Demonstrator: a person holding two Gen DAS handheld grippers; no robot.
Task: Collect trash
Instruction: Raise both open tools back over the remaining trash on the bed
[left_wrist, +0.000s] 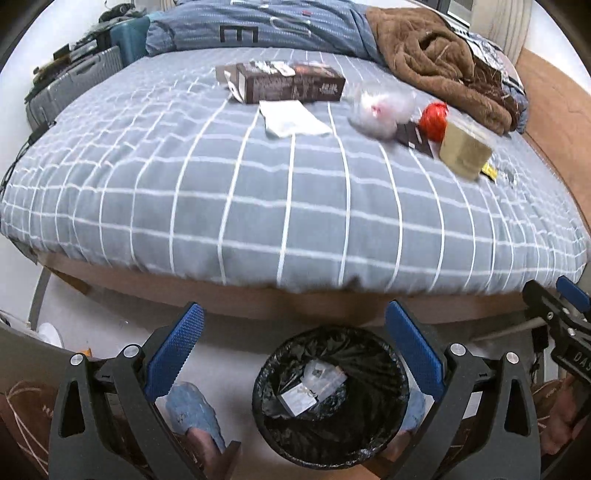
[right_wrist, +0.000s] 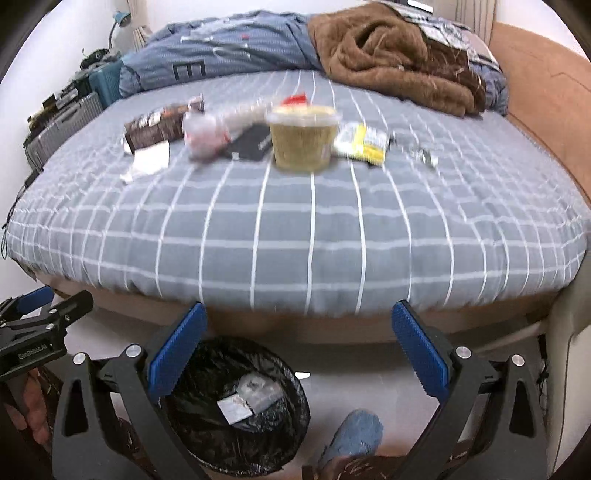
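Readable writing is scarce. A large dark "E" is printed on the blue duvet (left_wrist: 258, 26) bunched at the head of the bed (left_wrist: 295, 206). The body of the right tongs shows "DAS" at the edge of the left wrist view, and the body of the left tongs carries a white brand word too blurred to read in the right wrist view. The brown carton (left_wrist: 291, 83) has pale print that cannot be made out.

The black-lined trash bin (left_wrist: 330, 398) stands on the floor at the foot of the bed and holds a few pieces of grey and white paper or wrapper (left_wrist: 314, 384). On the grey checked sheet lie the carton, a white paper sheet (left_wrist: 293, 119) just in front of it, a crumpled clear plastic bag (left_wrist: 380, 109), a flat black packet (left_wrist: 415, 137), a red crumpled item (left_wrist: 433, 116), and a lidded plastic tub (right_wrist: 302, 138) of yellowish contents. A yellow wrapper (right_wrist: 364, 142) lies just beside the tub, and a small silvery scrap (right_wrist: 428, 156) near that. A brown blanket (right_wrist: 388, 55) is heaped behind them.

The left tongs (left_wrist: 293, 354) are spread wide above the bin, pinching nothing. The right tongs (right_wrist: 299, 352) are likewise spread and empty, beside the bin.
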